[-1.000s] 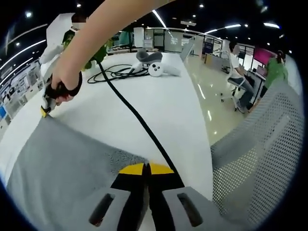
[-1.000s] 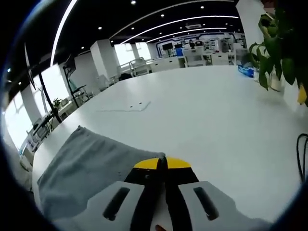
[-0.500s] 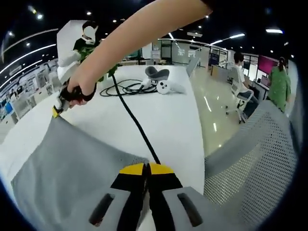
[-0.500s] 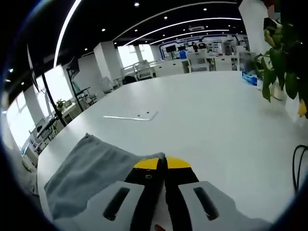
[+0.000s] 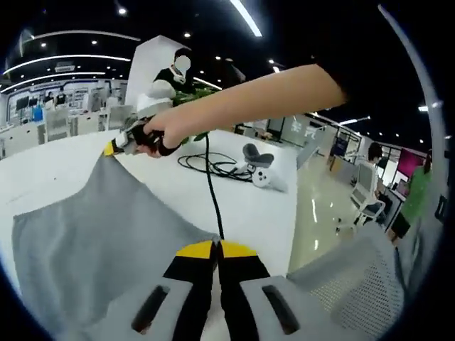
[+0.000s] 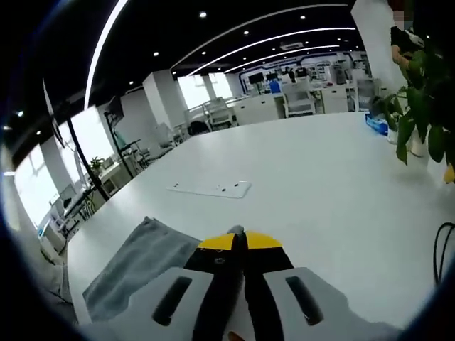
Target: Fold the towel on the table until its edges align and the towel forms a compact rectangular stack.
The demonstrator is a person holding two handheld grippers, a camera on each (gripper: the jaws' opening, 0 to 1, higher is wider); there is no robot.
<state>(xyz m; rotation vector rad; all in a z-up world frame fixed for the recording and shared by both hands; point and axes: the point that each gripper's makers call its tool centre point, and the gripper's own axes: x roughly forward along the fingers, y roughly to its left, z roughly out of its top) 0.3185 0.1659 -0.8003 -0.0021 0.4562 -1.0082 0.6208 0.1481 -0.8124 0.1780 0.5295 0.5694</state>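
Observation:
A grey towel hangs lifted above the white table, stretched between two corners. My left gripper is shut on the near corner at the bottom of the left gripper view. The right gripper, held by a hand on a bare arm, pinches the far corner at upper left. In the right gripper view my right gripper is shut on the towel, which droops down to the left over the table.
A black cable runs from a coil toward my left gripper. A white controller and a grey headset lie beyond. A grey mesh chair stands at right. A thin flat plate lies on the table; a plant at right.
Both grippers have risen with the towel, so it now hangs higher off the table. The right hand has moved up and toward the middle of the left gripper view.

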